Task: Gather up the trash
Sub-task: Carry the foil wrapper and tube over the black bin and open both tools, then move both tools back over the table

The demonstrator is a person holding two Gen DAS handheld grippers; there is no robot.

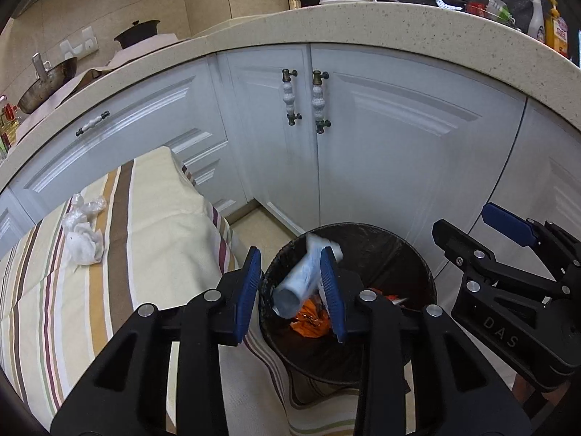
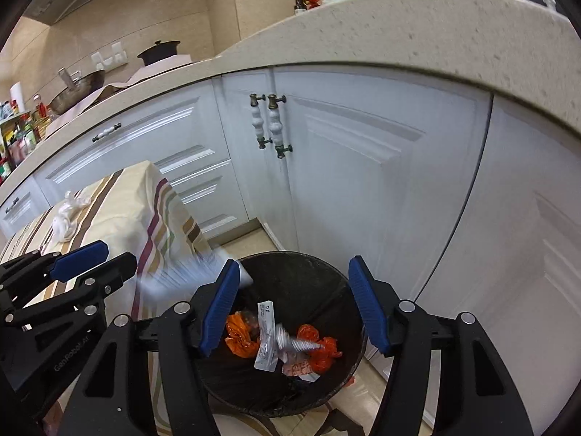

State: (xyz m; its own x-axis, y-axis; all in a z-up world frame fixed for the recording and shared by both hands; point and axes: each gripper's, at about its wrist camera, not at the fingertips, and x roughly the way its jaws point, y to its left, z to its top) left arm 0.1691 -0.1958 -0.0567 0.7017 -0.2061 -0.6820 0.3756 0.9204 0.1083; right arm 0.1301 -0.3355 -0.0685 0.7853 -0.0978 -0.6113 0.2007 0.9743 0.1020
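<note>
A black trash bin [image 1: 417,265] stands on the floor beside a striped-cloth table; it also shows in the right wrist view [image 2: 326,276]. My left gripper [image 1: 290,283] is open above the bin's left rim. A pale blue-white bottle [image 1: 301,283], blurred, is between its fingers, loose and tilted over the bin; it shows as a blur in the right wrist view [image 2: 189,272]. My right gripper [image 2: 294,305] is open and empty over the bin. Orange wrappers [image 2: 316,348] and a white packet [image 2: 267,338] lie inside. Crumpled white tissue and plastic [image 1: 83,229] lie on the table.
White cabinet doors [image 1: 381,145] with ceramic handles stand right behind the bin. A beige countertop [image 1: 363,25] curves above, with bottles, a bowl and pots on it. The striped tablecloth [image 1: 145,254] hangs down at the bin's left.
</note>
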